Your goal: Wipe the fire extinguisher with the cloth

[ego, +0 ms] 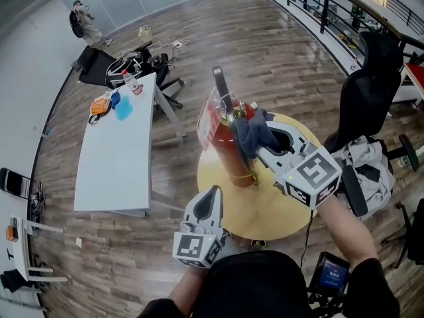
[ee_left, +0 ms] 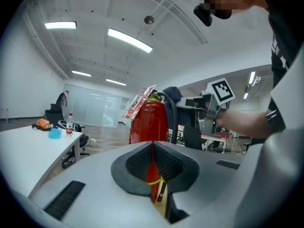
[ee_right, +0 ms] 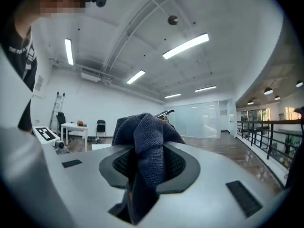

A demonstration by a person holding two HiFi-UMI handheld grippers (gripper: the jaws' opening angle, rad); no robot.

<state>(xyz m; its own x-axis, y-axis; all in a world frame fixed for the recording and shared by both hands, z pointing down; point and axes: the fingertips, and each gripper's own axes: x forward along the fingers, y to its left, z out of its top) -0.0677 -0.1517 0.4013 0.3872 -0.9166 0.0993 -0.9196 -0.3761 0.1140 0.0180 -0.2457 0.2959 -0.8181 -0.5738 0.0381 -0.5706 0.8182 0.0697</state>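
Head view: right gripper (ego: 264, 143) jaws clamp dark blue cloth (ego: 254, 131) at red fire extinguisher (ego: 230, 152) top; left gripper (ego: 212, 191) jaws pressed together, empty. The unsteadied extinguisher may tip under a hard wipe.

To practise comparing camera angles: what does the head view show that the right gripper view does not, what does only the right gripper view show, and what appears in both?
Head view only: the red metal fire extinguisher cylinder standing on the round yellow table, the left gripper, and a long white table. Right gripper view only: the ceiling strip lights, and the right gripper seen close up with its jaws clamped on fabric. Both: the dark blue woven cloth.
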